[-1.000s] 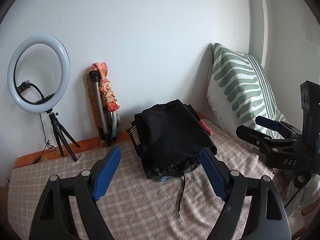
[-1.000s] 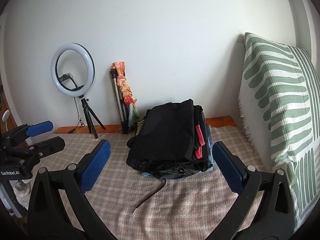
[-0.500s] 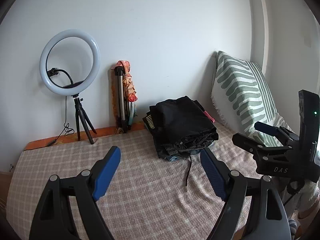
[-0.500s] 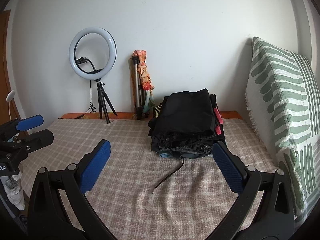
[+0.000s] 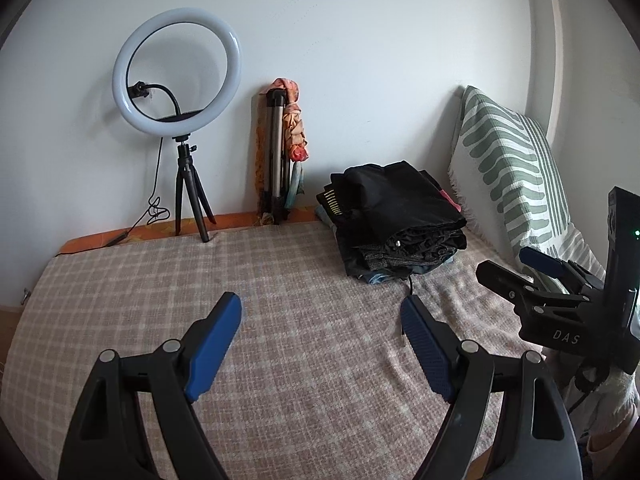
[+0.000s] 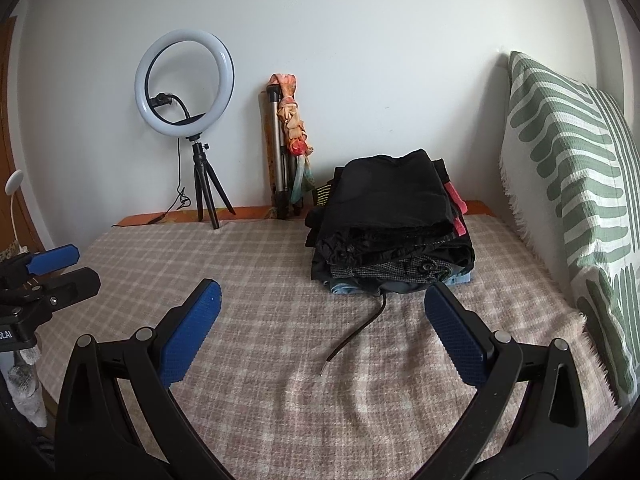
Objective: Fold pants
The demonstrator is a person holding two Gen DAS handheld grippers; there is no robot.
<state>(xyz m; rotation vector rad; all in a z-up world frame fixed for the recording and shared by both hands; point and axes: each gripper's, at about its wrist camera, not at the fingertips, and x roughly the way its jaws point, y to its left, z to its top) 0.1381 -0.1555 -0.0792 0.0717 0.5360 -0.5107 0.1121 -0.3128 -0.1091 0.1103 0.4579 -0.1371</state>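
White wall backs a bed covered with a checked beige blanket (image 6: 256, 272), which fills the lower half of both wrist views.

At the far edge of the blanket, right of centre in each frame, sits a stack of folded clothes (image 6: 390, 236). Its top layer is a pair of black pants (image 5: 400, 204), already folded. Darker and grey garments lie beneath, with a strip of pale blue denim at the very bottom and a bit of pink showing at the right side. A black drawstring (image 6: 354, 330) trails out from under the stack toward the bottom of the frame and lies loose on the blanket.

Against the wall in the upper left stands a ring light (image 5: 177, 70) on a small black tripod. Just to its right a folded silver tripod (image 5: 274, 160) leans on the wall with an orange patterned cloth draped over it. A green-and-white striped pillow (image 6: 576, 184) is propped upright along the right side.

The left gripper (image 5: 321, 316) hovers over bare blanket, its blue pads spread wide with nothing between them. The right gripper (image 6: 322, 300) is likewise wide apart and empty, the drawstring's end lying on the blanket between its fingers without touching them. Both are well short of the stack.
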